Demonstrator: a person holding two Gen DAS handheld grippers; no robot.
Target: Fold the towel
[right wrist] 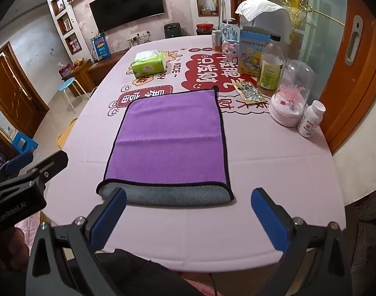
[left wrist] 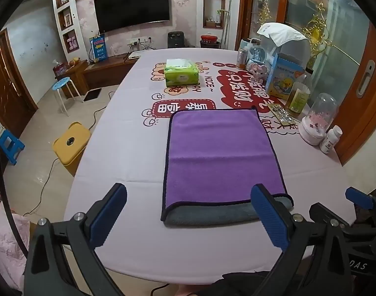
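Note:
A purple towel [left wrist: 220, 155] with a dark hem lies flat on the pink table [left wrist: 128, 148], folded over so its grey underside shows as a strip along the near edge. It also shows in the right wrist view [right wrist: 173, 138]. My left gripper [left wrist: 188, 217] is open and empty, hovering just short of the towel's near edge. My right gripper [right wrist: 188, 219] is open and empty, also just short of the near edge. The right gripper shows at the right of the left wrist view [left wrist: 360, 204].
A green tissue pack [left wrist: 181, 72] sits farther back on the table. Along the right side stand a glass dome [right wrist: 292, 96], a white pill bottle [right wrist: 311, 118], an oil bottle [right wrist: 270, 66], a blister pack [right wrist: 249, 93] and boxes. A yellow stool [left wrist: 71, 145] stands left of the table.

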